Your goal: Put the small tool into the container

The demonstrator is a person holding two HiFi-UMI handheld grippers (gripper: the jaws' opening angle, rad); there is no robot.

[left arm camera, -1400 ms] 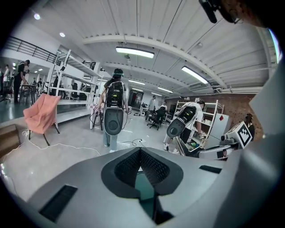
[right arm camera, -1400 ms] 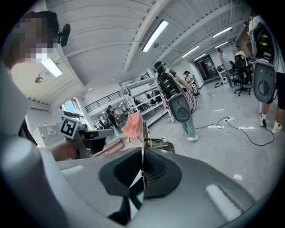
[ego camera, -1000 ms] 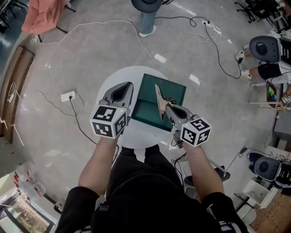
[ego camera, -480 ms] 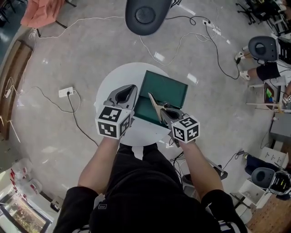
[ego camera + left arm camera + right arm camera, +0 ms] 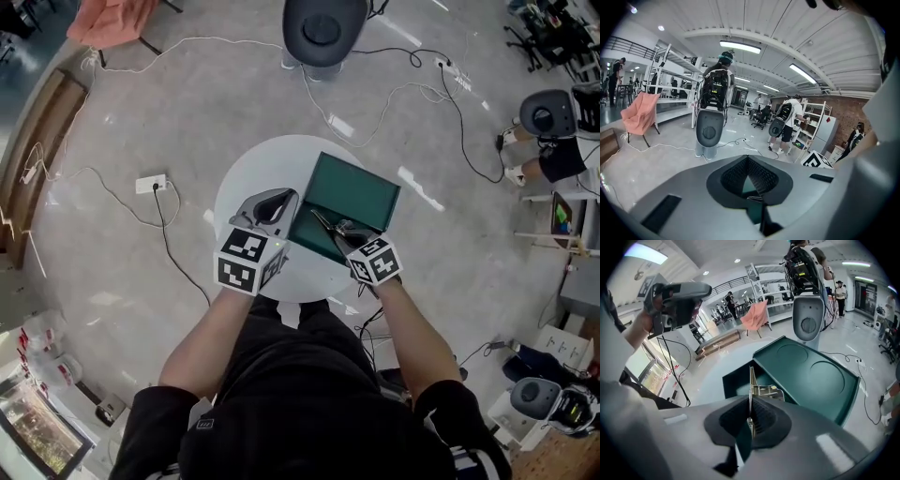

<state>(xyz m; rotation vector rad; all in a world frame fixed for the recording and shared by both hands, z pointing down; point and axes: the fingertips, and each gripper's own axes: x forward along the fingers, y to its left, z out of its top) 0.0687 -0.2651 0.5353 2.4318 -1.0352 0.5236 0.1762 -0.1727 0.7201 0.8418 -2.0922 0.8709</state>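
Note:
A dark green box (image 5: 319, 234) stands open on the round white table (image 5: 246, 178), its lid (image 5: 361, 190) laid back to the far right. My right gripper (image 5: 342, 234) is shut on the small tool (image 5: 325, 224), a thin metal blade with a bracket. In the right gripper view the tool (image 5: 751, 383) stands edge-on between the jaws of that gripper (image 5: 750, 416), over the box's open compartment (image 5: 736, 380), and the lid (image 5: 811, 376) lies beyond. My left gripper (image 5: 272, 202) hovers just left of the box; its jaws (image 5: 750, 180) meet with nothing in them.
A grey pod-shaped unit (image 5: 322, 28) stands on the floor beyond the table. Cables and a power strip (image 5: 152, 184) lie on the floor to the left and behind. Seated people (image 5: 553, 112) and shelving are at the far right, and a pink draped chair (image 5: 117, 14) at the upper left.
The right gripper has brought the tool lower and closer to the box's open compartment. The left gripper stays beside the box. The head view has shifted, bringing the grey unit into sight.

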